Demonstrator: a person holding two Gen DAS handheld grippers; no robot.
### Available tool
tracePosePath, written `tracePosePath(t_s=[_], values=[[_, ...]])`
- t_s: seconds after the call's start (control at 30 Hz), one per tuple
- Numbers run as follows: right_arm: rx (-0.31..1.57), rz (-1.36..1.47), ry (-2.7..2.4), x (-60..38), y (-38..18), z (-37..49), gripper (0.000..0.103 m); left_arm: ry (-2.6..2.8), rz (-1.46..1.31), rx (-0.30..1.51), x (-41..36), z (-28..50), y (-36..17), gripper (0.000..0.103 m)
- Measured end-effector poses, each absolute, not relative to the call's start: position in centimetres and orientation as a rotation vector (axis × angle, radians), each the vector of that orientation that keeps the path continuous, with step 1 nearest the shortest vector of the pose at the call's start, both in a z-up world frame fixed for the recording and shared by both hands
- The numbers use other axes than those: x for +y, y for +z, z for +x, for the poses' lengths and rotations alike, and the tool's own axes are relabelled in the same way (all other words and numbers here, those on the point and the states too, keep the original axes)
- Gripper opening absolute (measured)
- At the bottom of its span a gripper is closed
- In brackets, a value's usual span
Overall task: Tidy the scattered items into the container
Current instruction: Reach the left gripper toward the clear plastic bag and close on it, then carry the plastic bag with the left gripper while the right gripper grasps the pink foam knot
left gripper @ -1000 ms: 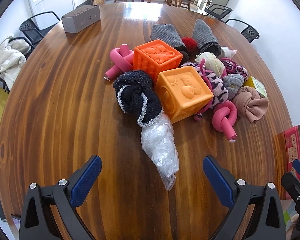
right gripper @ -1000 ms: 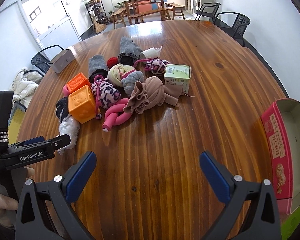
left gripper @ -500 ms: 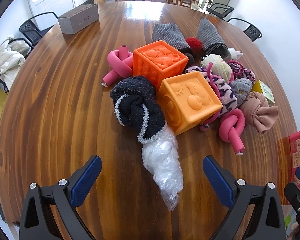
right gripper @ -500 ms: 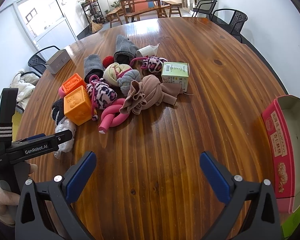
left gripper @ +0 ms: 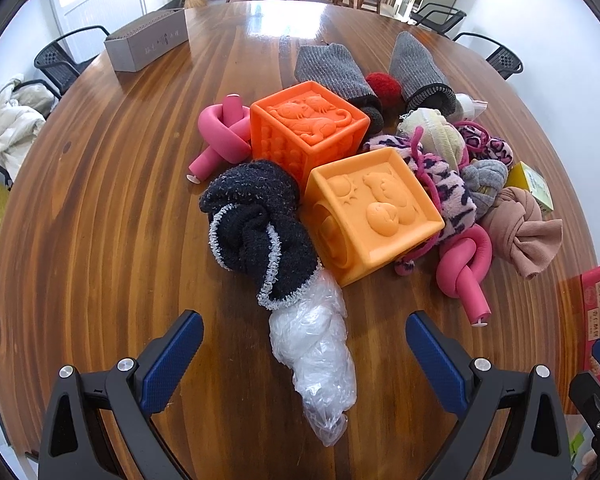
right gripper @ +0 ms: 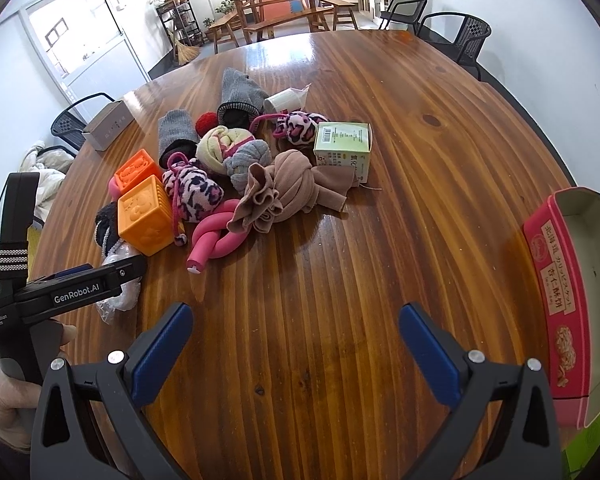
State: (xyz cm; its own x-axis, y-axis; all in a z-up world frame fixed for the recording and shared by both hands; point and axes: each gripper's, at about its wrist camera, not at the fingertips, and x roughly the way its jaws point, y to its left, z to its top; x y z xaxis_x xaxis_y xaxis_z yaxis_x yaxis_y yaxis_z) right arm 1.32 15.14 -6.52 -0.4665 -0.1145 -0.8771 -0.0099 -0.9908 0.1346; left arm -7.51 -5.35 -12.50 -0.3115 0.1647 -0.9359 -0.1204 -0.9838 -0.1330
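Note:
A pile of items lies on the round wooden table. Nearest my open left gripper is a crumpled clear plastic bag, lying between its fingers. Behind it are a black knotted sock, two orange cubes, pink foam knots, leopard-print and grey socks. My right gripper is open and empty over bare table, with a beige knotted cloth and a green carton ahead. The open red box stands at the right table edge.
A grey rectangular box sits far left on the table. Black chairs stand around the table. The left gripper's body and the hand holding it show at the left of the right wrist view.
My left gripper has moved forward toward the pile; the plastic bag now lies between its fingers. My right gripper has edged slightly forward. Both stay open.

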Motion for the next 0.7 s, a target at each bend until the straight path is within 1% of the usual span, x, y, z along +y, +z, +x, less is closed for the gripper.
tracePosePath(t_s=[0.13,0.2,0.27,0.3,0.33,0.37,0.4,0.43,0.5,0.7], values=[[-0.183,1.591,-2.626,15.1,-6.6,1.3,0.103,2.393,-1.742,-0.066,-5.0,-7.8,-13.0,0.103],[-0.178,1.591,-2.624,15.0,-6.6,1.3,0.103,2.383,-1.746,-0.071,-4.8,-7.9,-13.3,0.101],[-0.174,1.591,-2.623,14.9,-6.6,1.3,0.103,2.351,-1.764,-0.072,-4.5,-8.2,-13.8,0.081],[-0.172,1.591,-2.623,14.9,-6.6,1.3,0.103,2.360,-1.754,-0.046,-4.3,-8.2,-13.8,0.080],[-0.171,1.592,-2.623,14.9,-6.7,1.3,0.103,2.358,-1.750,-0.031,-4.1,-8.2,-13.8,0.070],[-0.170,1.593,-2.622,14.9,-6.7,1.3,0.103,2.363,-1.741,-0.012,-4.0,-8.3,-13.8,0.057],[-0.172,1.595,-2.620,14.8,-6.8,1.2,0.103,2.356,-1.737,-0.001,-3.9,-8.3,-13.7,0.050],[-0.173,1.595,-2.618,14.8,-6.8,1.2,0.103,2.345,-1.734,-0.003,-3.8,-8.4,-13.7,0.038],[-0.173,1.594,-2.613,14.6,-6.9,1.0,0.103,2.333,-1.731,-0.022,-4.1,-8.4,-13.6,0.037],[-0.154,1.553,-2.587,12.9,-6.7,-0.5,0.103,2.386,-1.651,0.037,-5.0,-7.0,-12.0,0.037]])
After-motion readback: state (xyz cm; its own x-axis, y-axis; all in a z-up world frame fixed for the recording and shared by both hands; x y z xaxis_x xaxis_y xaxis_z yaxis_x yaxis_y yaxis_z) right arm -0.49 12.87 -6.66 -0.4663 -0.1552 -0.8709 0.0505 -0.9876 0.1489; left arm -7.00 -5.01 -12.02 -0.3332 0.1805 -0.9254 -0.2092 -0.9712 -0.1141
